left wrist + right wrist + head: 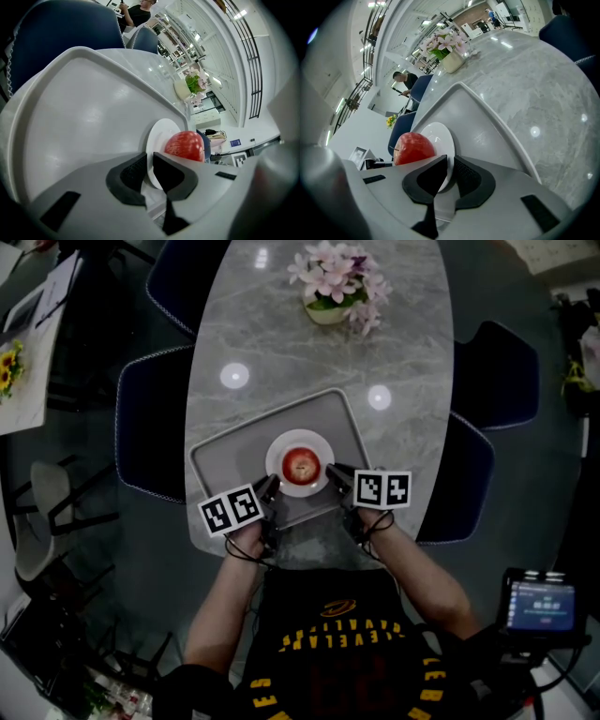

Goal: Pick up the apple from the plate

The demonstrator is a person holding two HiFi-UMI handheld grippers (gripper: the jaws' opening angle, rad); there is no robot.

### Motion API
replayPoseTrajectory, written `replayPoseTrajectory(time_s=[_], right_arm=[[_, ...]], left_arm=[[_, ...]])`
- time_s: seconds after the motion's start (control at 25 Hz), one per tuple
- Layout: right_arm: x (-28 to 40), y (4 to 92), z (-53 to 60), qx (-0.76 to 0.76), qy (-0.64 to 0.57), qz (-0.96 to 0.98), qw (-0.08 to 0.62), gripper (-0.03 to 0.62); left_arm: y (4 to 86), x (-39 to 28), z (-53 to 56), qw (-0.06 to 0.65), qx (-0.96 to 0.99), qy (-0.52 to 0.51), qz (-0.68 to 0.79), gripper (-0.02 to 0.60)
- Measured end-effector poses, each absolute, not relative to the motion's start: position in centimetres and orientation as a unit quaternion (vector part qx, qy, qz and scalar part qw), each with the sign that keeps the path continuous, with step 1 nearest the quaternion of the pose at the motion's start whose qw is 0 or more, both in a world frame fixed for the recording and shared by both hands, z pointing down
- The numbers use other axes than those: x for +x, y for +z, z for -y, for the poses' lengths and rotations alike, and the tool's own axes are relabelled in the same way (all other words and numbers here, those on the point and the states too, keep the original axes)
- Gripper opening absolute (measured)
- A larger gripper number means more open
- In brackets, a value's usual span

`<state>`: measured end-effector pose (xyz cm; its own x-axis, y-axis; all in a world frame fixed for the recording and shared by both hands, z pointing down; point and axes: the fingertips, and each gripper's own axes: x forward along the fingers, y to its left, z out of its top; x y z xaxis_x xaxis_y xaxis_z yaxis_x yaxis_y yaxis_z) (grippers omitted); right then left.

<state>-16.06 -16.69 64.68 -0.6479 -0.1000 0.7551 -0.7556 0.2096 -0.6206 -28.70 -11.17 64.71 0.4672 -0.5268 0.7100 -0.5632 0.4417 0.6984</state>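
Observation:
A red apple sits on a small white plate, which rests on a grey tray. My left gripper is at the plate's near-left rim and my right gripper at its near-right rim. In the left gripper view the plate has its rim pinched between the dark pads of the left gripper, with the apple just beyond. The right gripper view likewise shows the right gripper shut on the plate rim, the apple to its left.
The tray's raised rim surrounds the plate on an oval marble table. A pot of pink flowers stands at the far end. Dark blue chairs flank both sides of the table.

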Motion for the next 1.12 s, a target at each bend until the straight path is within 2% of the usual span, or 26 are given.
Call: replayPoseTrajectory(time_s=[0.68,1.12], right_arm=[[-12.7,63.7,15.3,0.309,0.572,0.711,0.267,0.052],[-6.5,61.6,12.0,0.329,0.576,0.706,0.248,0.052]], left_arm=[[63.5,-25.7,10.6,0.677,0.551,0.015,0.487,0.04],[61.4,-19.6,8.0,0.676,0.57,0.023,0.466,0.037]])
